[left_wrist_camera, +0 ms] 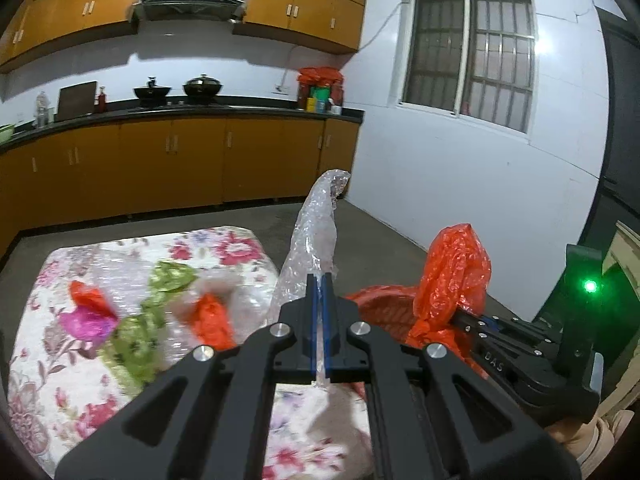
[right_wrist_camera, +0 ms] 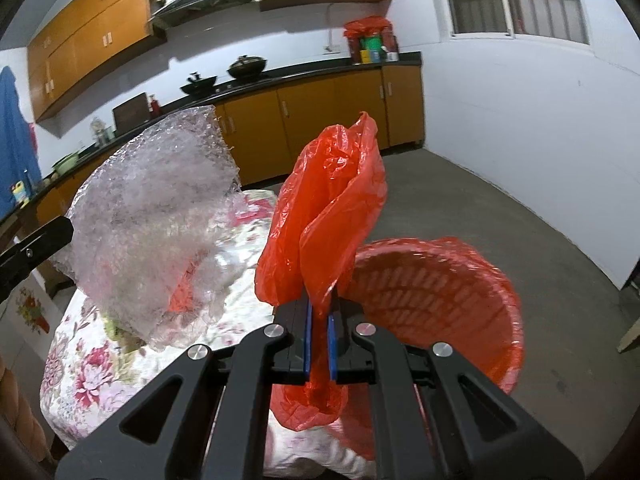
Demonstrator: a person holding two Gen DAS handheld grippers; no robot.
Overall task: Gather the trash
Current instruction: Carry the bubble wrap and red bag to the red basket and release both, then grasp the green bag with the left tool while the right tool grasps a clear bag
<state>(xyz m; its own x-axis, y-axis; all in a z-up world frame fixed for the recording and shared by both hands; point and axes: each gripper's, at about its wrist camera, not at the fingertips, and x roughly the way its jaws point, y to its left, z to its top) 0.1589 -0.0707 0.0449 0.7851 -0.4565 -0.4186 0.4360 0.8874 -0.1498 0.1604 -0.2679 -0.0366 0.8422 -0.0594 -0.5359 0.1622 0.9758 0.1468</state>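
Note:
My left gripper (left_wrist_camera: 320,280) is shut on a sheet of clear bubble wrap (left_wrist_camera: 312,236) that sticks up past its blue pads; the same bubble wrap (right_wrist_camera: 160,220) hangs at the left of the right wrist view. My right gripper (right_wrist_camera: 320,300) is shut on a crumpled red plastic bag (right_wrist_camera: 332,208), also seen as the red bag (left_wrist_camera: 452,276) beside the left gripper. A red mesh bin (right_wrist_camera: 440,300) lined with red plastic stands on the floor just right of the table. On the floral tablecloth (left_wrist_camera: 60,380) lie red (left_wrist_camera: 210,320), green (left_wrist_camera: 172,276) and pink (left_wrist_camera: 86,322) scraps.
Wooden kitchen cabinets (left_wrist_camera: 172,160) with a black counter run along the far wall, with pots and jars on top. A grey concrete floor (right_wrist_camera: 540,240) lies between the table, the bin and the white wall with a barred window (left_wrist_camera: 472,52).

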